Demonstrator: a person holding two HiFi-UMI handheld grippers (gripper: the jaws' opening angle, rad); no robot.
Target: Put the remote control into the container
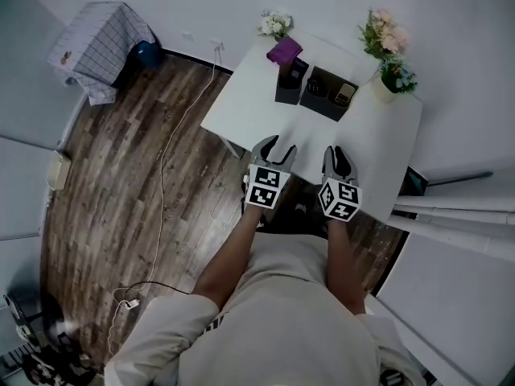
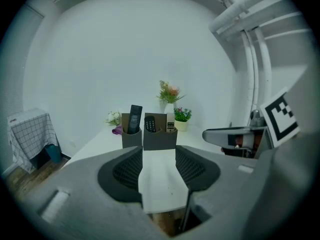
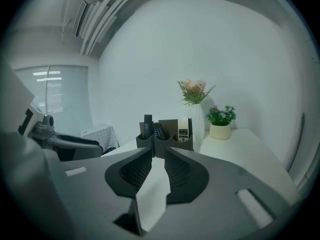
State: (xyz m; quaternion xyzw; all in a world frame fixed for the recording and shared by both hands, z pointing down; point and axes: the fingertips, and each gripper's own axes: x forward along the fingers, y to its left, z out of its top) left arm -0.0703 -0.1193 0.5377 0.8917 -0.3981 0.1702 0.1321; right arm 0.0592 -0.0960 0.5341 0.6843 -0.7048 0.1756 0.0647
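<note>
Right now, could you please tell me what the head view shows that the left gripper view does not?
Only the head view shows the white cable trailing over the floor, the person's forearms, and the marker cube on the left tongs. Only the left gripper view shows those tongs' ribbed pads, which stand apart with nothing between them. Both views show the white table, the dark container holding remotes, the flowers and the checked cloth.
</note>
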